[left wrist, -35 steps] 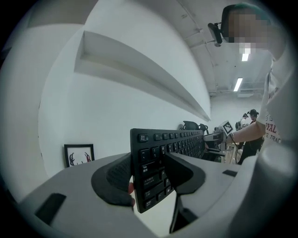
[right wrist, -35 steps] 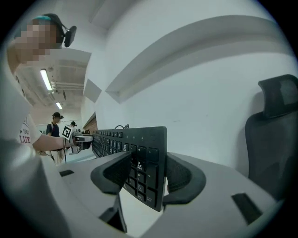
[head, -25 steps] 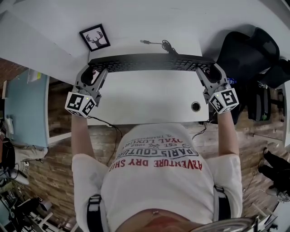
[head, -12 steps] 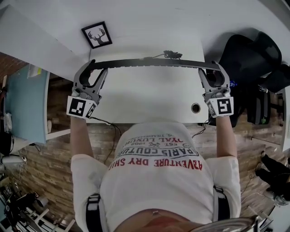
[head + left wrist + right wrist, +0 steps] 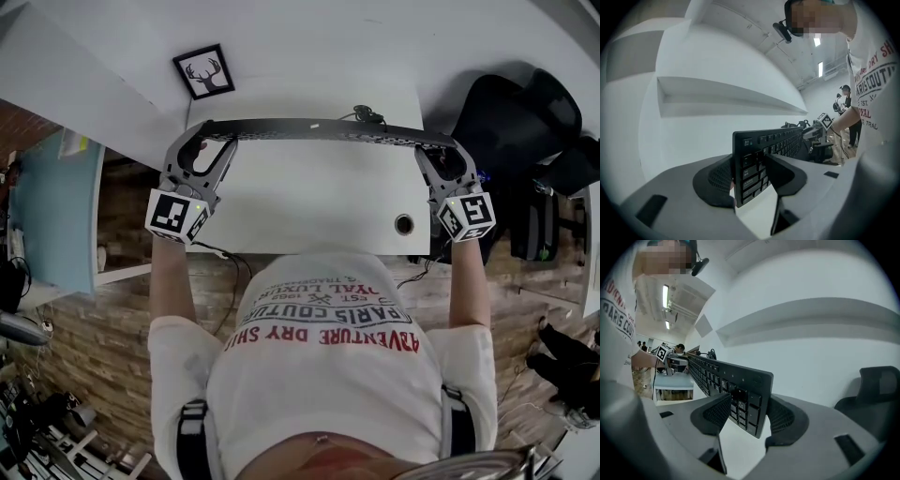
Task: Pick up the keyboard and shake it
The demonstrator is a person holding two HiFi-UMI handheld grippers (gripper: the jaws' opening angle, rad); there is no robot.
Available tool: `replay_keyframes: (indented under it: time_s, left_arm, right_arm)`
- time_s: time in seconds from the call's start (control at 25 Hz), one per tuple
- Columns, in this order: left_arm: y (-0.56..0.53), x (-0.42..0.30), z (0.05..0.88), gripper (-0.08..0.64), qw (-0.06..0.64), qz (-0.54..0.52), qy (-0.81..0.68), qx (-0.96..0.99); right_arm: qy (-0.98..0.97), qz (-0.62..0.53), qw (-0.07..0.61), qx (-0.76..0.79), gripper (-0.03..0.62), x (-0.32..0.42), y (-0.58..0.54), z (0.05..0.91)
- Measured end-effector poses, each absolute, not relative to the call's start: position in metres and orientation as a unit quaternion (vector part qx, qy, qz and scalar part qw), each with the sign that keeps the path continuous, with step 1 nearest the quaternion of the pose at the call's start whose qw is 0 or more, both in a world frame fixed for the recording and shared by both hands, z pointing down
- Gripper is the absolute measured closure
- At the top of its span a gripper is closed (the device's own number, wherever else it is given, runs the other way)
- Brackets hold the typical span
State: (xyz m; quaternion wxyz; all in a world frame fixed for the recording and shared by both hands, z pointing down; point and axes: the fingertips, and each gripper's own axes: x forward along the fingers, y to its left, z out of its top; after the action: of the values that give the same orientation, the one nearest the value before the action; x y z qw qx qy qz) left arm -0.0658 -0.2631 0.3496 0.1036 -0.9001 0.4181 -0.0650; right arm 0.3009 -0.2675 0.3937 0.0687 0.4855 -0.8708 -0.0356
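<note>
Desk [image 5: 309,202] below; kbd [image 5: 319,128] tipped near edge-on, keys-up earlier

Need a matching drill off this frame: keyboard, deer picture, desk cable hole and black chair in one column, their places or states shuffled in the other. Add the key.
Things
1. keyboard
2. framed deer picture
3. cable hole
4. black chair

Place or state
A. set in the desk top, near its right corner on the person's side
B. tipped up on edge, keys facing the person
C. off the desk's right side
D. past the desk's far left corner

Pairs: 1-B, 2-D, 3-A, 4-C
</note>
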Motion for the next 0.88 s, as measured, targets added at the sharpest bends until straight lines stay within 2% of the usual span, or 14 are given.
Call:
replay_keyframes:
  time_s: [0.16, 0.28, 0.44, 0.6, 0.88]
  left_arm:
    - [-0.262, -0.058, 0.355, 0.345, 0.098, -0.092, 0.417, -0.899]
    - [-0.258, -0.053, 0.351, 0.345, 0.124, -0.102, 0.420, -0.893]
    - [-0.245, -0.042, 0.327, 0.345, 0.177, -0.064, 0.422, -0.887]
    - [-0.226, -0.040, 0.317, 0.345, 0.180, -0.025, 0.439, -0.880]
    - [-0.205, -0.038, 0.322, 0.345, 0.198, -0.038, 0.430, -0.880]
  right_arm:
    - [-0.873, 0.006, 0.075, 0.483, 0.342, 0.306, -0.274, 0.419]
    - [-0.871, 0.013, 0.065, 0.487, 0.339, 0.307, -0.275, 0.431]
    - [-0.872, 0.010, 0.052, 0.486, 0.339, 0.309, -0.274, 0.437]
    - [-0.870, -0.010, 0.043, 0.490, 0.339, 0.312, -0.269, 0.433]
    - [-0.866, -0.029, 0.043, 0.498, 0.339, 0.316, -0.255, 0.425]
